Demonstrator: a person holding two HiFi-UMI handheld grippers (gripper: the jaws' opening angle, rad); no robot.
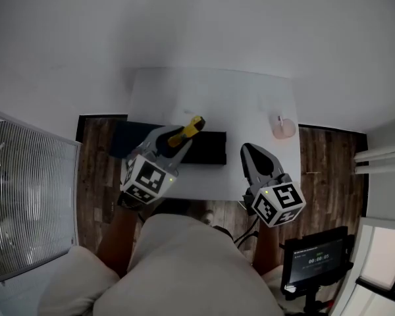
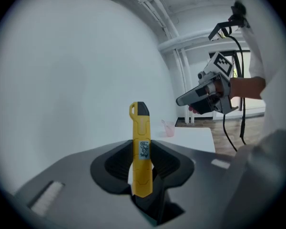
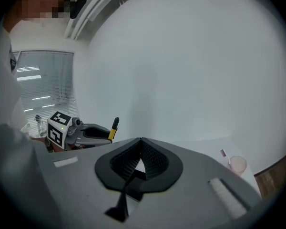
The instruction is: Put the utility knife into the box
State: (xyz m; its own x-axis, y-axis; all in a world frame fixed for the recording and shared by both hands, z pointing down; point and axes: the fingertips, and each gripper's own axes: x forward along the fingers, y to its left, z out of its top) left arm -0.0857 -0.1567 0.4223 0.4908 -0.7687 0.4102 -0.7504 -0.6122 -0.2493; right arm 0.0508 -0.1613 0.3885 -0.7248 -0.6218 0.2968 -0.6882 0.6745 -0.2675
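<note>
The yellow utility knife (image 1: 187, 131) with a black tip sticks out forward from my left gripper (image 1: 177, 140), which is shut on its lower body. In the left gripper view the knife (image 2: 141, 147) stands upright between the two dark pads of the left gripper (image 2: 142, 162). It hangs just over the black box (image 1: 209, 149) lying across the white table (image 1: 237, 104). My right gripper (image 1: 250, 150) hovers to the right of the box, its jaws together with nothing in them; in its own view the right gripper (image 3: 141, 142) has its pads meeting at the tip.
A pink cup (image 1: 283, 128) with a stick in it stands near the table's right edge, cup (image 3: 237, 164). Wooden floor (image 1: 332, 157) flanks the table. Blinds (image 1: 26, 196) are at the left, a small screen (image 1: 316, 259) at the lower right. A white wall rises behind the table.
</note>
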